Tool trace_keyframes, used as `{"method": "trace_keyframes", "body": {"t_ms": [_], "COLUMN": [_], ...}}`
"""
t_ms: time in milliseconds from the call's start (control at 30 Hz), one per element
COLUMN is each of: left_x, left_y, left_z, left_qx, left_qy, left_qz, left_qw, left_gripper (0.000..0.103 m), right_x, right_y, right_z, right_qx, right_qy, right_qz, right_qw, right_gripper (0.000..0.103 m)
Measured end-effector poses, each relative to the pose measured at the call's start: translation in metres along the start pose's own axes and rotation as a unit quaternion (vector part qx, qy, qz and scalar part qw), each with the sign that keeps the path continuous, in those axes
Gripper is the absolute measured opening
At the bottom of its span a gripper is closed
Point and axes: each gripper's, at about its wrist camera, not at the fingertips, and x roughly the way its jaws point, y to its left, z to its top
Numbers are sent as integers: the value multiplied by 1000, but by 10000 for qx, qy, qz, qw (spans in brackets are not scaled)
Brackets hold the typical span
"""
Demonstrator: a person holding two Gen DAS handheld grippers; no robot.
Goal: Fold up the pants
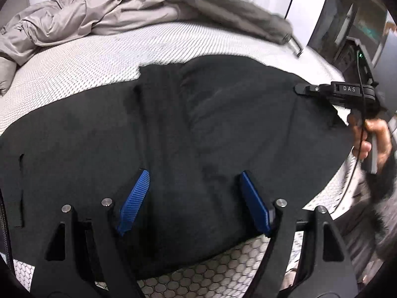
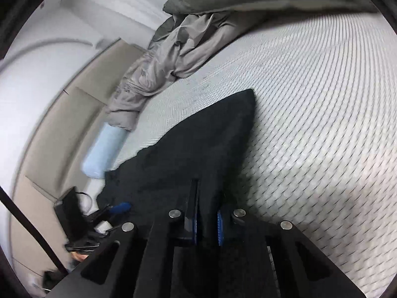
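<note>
Black pants (image 1: 198, 129) lie spread on a white honeycomb-patterned mattress (image 1: 99, 62). My left gripper (image 1: 194, 176) is open, its blue-padded fingers (image 1: 135, 198) hovering over the near part of the pants. My right gripper (image 1: 301, 89) shows at the right of the left wrist view, at the pants' far right edge. In the right wrist view my right gripper (image 2: 207, 226) is shut on a fold of the black pants (image 2: 198, 149), which stretch away to a pointed corner.
A grey duvet (image 1: 86, 17) is bunched at the back of the mattress (image 2: 310, 124); it also shows in the right wrist view (image 2: 173, 57). A light blue pillow (image 2: 104, 149) lies by the beige headboard (image 2: 62, 124). A dark cabinet (image 1: 352, 19) stands at the far right.
</note>
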Motion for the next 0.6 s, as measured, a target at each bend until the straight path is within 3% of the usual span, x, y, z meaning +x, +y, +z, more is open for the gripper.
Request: {"method": "trace_keyframes", "body": {"t_ms": [67, 133, 267, 333, 467, 533, 600], "left_x": [2, -7, -25, -25, 6, 24, 29], "left_y": [1, 3, -7, -20, -64, -75, -74], "left_z": [2, 3, 6, 12, 19, 17, 12], "left_qx": [-70, -151, -65, 45, 660, 994, 1189], "left_qy": [-5, -164, -608, -749, -432, -180, -127], "left_qz": [42, 59, 79, -104, -220, -19, 51], "left_qw": [10000, 9997, 9981, 9971, 9966, 9949, 9928], "left_gripper": [74, 73, 74, 74, 74, 74, 74], "right_x": [14, 17, -22, -34, -2, 31, 44], "right_y": [-3, -8, 18, 36, 80, 94, 100], "right_z": [-1, -5, -15, -26, -47, -62, -75], "right_qx": [-262, -211, -788, -1094, -1775, -2204, -2669], "right_qy": [333, 420, -226, -378, -98, 340, 494], "right_qz": [-704, -946, -1272, -1158, -1011, -1112, -1439], "right_qw": [9966, 9944, 9885, 9865, 9789, 9684, 9516], "right_gripper": [33, 33, 34, 34, 36, 36, 36]}}
